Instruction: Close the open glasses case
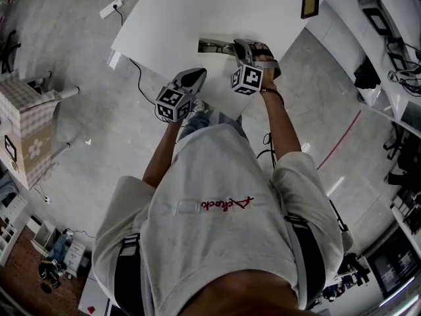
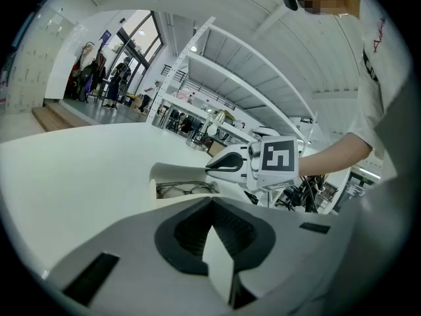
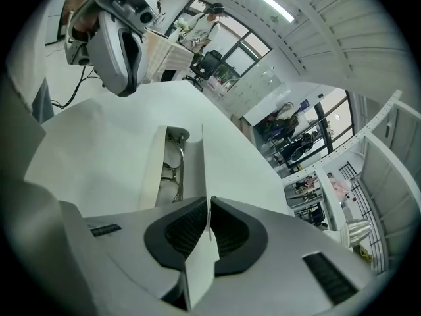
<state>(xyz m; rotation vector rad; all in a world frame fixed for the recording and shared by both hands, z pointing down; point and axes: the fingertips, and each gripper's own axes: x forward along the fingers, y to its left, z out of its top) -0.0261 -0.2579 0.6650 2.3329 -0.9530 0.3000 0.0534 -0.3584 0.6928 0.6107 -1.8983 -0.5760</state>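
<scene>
1. Glasses case (image 1: 212,45): white, open, lying on the white table (image 1: 171,18) close to its near edge; glasses (image 3: 172,176) lie inside the lower half.
2. Lid (image 3: 202,170): raised on the case's right side, standing roughly upright on its long edge; lower half stays flat on the table.
3. Right tongs (image 3: 209,206): pressed together on the lid's free edge; the thin white flap is pinched between the dark ribbed pads (image 3: 184,232); the tool slants down at the case from the near right.
4. Left tongs (image 2: 210,204): pressed together, nothing between the pads; they hang near and to the left of the case, clear of it, over the table's near edge and aimed towards the case.
5. From the left gripper view, the right tongs' tip sits at the case's right rim, above the glasses; contact there is confirmed only by the right gripper view.
6. The person's right hand (image 1: 265,61) wraps the right tool's handle, with its marker cube (image 1: 247,79) just nearer than the hand; the left tool's marker cube (image 1: 172,103) sits off the table edge, above the grey floor (image 1: 79,58).
7. A black cable (image 1: 139,78) runs along the floor out from under the table's near-left edge; nothing else lies beside the case on this part of the table.
</scene>
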